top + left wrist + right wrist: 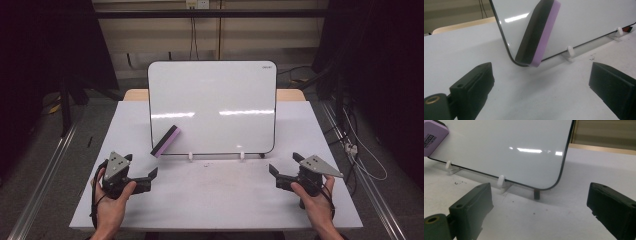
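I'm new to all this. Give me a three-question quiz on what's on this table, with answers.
1. True or false: the left gripper is shut on the eraser.
2. Where is the eraser on the whiteboard? A) top right corner B) lower left corner C) dead centre
3. Fill in: the right gripper stands with its jaws ____.

Key
1. False: its jaws are apart and hold nothing; the eraser sits on the whiteboard.
2. B.
3. Open, with nothing between them.
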`<state>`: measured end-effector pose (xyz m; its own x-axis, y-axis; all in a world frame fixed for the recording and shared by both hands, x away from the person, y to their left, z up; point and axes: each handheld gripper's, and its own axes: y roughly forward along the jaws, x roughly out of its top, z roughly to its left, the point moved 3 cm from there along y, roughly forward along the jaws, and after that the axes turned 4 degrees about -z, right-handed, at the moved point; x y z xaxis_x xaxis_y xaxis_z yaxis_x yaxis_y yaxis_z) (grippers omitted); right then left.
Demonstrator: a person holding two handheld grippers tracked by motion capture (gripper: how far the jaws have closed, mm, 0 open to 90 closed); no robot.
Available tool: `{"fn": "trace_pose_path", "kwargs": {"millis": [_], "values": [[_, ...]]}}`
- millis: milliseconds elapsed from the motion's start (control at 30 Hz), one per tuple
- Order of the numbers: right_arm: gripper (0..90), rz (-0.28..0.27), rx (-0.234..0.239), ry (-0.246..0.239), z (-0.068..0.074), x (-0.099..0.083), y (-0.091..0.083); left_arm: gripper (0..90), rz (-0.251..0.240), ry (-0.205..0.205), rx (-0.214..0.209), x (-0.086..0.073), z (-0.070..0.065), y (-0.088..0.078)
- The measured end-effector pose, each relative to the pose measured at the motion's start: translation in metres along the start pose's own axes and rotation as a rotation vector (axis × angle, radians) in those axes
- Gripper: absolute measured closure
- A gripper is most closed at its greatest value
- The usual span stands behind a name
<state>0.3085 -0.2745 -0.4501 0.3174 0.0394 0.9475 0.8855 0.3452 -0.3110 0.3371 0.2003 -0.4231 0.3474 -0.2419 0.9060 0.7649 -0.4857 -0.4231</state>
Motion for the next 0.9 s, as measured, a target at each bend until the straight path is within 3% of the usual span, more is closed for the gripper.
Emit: {"fn": "trace_pose_path", "kwargs": {"millis": [300,400,467,533,900], "values": [[6.5,-0.001,-0.023,0.014,-0.006,-0.01,-0.011,5.5,-0.011,-0.009,0.034,-0.014,0.002,-0.004],[6.4,-0.002,-0.029,0.019,-0.006,-0.013,-0.013,5.5,-0.022,0.016,0.063,-0.018,0.001,-0.006],[6.2,0.004,-0.024,0.021,-0.006,-0.015,-0.015,5.7,-0.029,-0.012,0.06,-0.021,0.001,-0.008],[6.2,-0.002,-0.026,0.014,-0.005,-0.015,-0.017,5.9,-0.038,-0.008,0.071,-0.022,0.002,-0.012],[6.8,-0.028,-0.042,0.003,-0.005,-0.013,-0.014,5.4,-0.029,-0.017,0.04,-0.024,0.003,-0.009]]}}
